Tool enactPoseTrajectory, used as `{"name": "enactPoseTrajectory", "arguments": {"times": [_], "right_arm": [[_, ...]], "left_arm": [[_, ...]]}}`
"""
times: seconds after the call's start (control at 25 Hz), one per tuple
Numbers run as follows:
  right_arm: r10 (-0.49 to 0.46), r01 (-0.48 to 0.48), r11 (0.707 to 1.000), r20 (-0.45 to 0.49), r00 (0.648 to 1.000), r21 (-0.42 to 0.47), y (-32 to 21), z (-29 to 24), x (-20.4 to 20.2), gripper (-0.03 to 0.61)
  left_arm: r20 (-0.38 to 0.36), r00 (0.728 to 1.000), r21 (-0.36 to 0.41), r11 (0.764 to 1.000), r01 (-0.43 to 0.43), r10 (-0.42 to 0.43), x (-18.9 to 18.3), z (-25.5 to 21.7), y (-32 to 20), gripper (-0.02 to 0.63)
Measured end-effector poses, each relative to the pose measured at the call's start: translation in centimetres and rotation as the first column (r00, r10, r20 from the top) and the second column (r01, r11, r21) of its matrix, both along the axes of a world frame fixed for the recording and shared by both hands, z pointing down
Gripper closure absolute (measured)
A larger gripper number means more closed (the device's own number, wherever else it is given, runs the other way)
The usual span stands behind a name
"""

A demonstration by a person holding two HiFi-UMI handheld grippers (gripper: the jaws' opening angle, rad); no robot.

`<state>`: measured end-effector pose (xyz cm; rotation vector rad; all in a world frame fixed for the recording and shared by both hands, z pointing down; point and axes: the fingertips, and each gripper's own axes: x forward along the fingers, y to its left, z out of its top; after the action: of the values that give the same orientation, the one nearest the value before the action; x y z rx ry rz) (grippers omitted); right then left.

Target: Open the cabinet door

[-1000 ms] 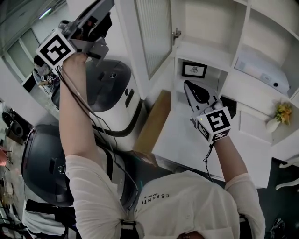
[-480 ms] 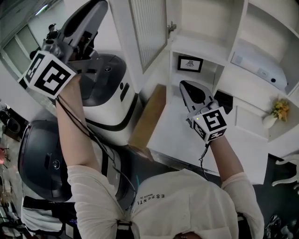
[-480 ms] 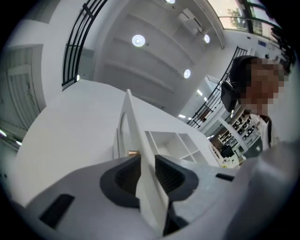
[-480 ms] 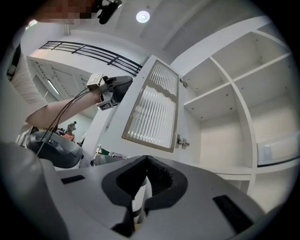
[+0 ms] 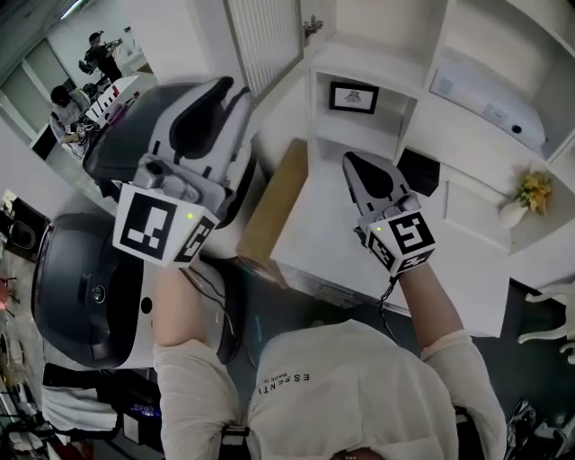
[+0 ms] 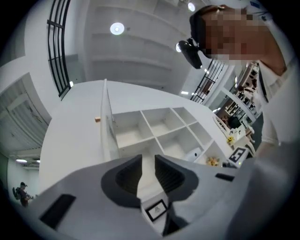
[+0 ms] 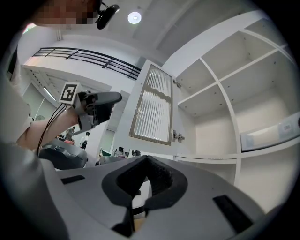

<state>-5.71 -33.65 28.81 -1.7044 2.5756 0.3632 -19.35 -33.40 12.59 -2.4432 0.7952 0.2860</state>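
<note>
The white cabinet door (image 5: pixel 265 36) with its ribbed glass panel stands swung open at the top, hinged (image 5: pixel 312 24) to the open shelving (image 5: pixel 368 67). The right gripper view shows the door (image 7: pixel 152 110) from its inner side; the left gripper view shows the door (image 6: pixel 107 126) edge-on. My left gripper (image 5: pixel 232 90) hangs below and left of the door, apart from it, its jaws open with nothing between them (image 6: pixel 147 161). My right gripper (image 5: pixel 350 160) points at the shelf below the door with its tips together, shut and empty (image 7: pixel 146 161).
A small framed picture (image 5: pixel 353 97) stands in a shelf compartment, a white box (image 5: pixel 485 103) lies further right, and yellow flowers (image 5: pixel 533 190) sit at the right edge. A brown board (image 5: pixel 274 202) leans by the cabinet. Large black-and-white machines (image 5: pixel 81 287) fill the left.
My left gripper has dropped from high beside the door to lower down and rolled over. The right gripper has shifted slightly. The door stays open.
</note>
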Motion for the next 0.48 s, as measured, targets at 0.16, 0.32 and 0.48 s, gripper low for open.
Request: {"name": "enactPoseTrajectory", "arguments": {"times": [0.16,0.32,0.48], "right_arm": [[0.013,-0.013,1.0,0.01,1.0,-0.006,1.8,0.8,1.0,0.565],[0.034,-0.034,0.999,0.018,0.999,-0.026,3.2,2.2,2.1,0.565],[0.061,-0.059,0.997,0.034,0.998,-0.049,4.0,3.5,3.6,0.565]], "left_arm": [[0.032,0.998,-0.123,0.991,-0.05,0.055,3.3,6.3,0.6,0.529],[0.034,0.993,-0.252,0.963,-0.098,0.11,6.2,12.1,1.4,0.559],[0.026,0.989,-0.35,0.929,-0.125,0.143,8.4,17.0,2.1,0.588]]}}
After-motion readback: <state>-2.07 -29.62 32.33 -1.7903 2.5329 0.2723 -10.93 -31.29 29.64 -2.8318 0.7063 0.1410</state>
